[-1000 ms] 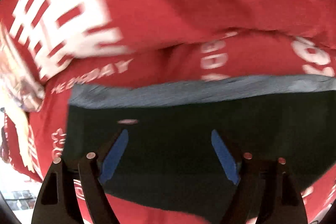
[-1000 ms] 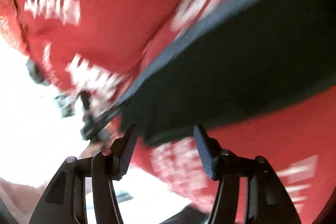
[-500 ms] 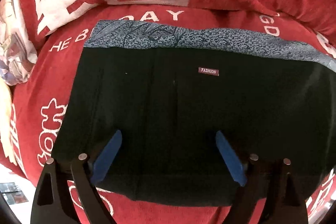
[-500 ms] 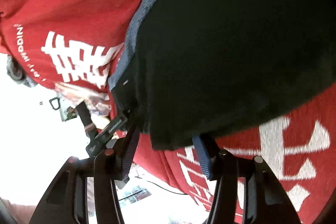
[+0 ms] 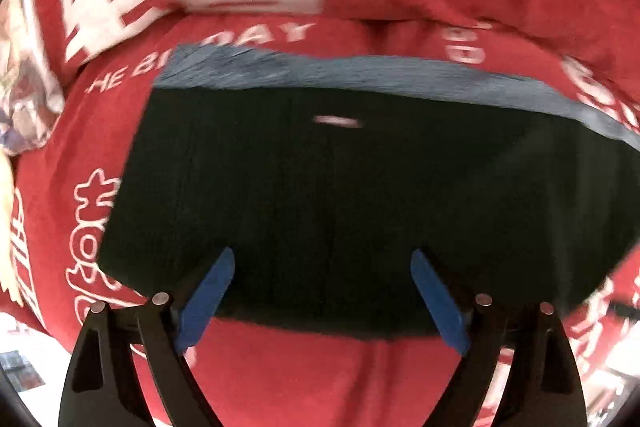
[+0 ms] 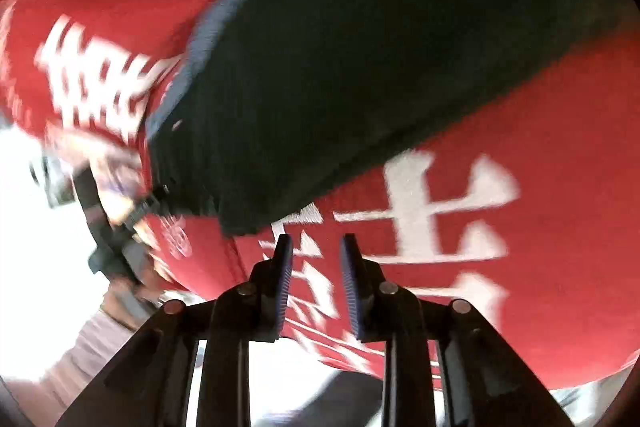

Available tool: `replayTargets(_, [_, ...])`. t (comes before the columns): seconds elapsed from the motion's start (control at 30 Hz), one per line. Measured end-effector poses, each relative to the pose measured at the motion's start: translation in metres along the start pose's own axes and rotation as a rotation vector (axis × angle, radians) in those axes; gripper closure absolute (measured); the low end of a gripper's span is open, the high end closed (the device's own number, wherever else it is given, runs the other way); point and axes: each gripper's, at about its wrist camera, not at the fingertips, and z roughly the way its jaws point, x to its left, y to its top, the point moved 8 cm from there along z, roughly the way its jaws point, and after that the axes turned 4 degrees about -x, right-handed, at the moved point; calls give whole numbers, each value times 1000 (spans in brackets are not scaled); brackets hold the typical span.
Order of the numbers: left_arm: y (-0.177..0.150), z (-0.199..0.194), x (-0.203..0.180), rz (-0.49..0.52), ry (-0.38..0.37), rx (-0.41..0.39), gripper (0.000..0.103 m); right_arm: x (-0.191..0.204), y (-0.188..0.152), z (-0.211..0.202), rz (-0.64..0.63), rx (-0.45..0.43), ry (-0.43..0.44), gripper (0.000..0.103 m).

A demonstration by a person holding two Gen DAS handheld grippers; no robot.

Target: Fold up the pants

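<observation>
The dark pants lie folded into a flat rectangle on a red blanket, with a grey-blue waistband along the far edge and a small label near it. My left gripper is open and empty, its blue pads over the near edge of the pants. In the right wrist view the pants fill the upper middle. My right gripper sits just off the near corner of the pants over the blanket, its jaws narrowed to a small gap with nothing between them.
The red blanket has large white lettering and covers a raised, rounded surface. Its edge drops off at the lower left of the right wrist view, where the other black gripper and a bright floor show. A patterned cloth lies at far left.
My right gripper has pulled back off the corner of the pants and its jaws have narrowed. My left gripper has shifted slightly over the pants and stays open.
</observation>
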Motion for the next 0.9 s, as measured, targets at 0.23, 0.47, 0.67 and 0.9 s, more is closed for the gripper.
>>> replayTargets(0.23, [-13, 15, -122, 94, -75, 15, 12, -13, 77, -46, -125, -192, -183, 75])
replayTargets(0.47, [-21, 9, -119, 116, 0, 45, 6, -85, 43, -68, -32, -133, -244, 74])
replayTargets(0.67, [13, -22, -187, 127, -61, -50, 6, -194, 76, -176, 311, -442, -185, 72])
replayTargets(0.9, [28, -5, -283, 134, -100, -47, 6, -271, 114, -213, 485, -535, -207, 72])
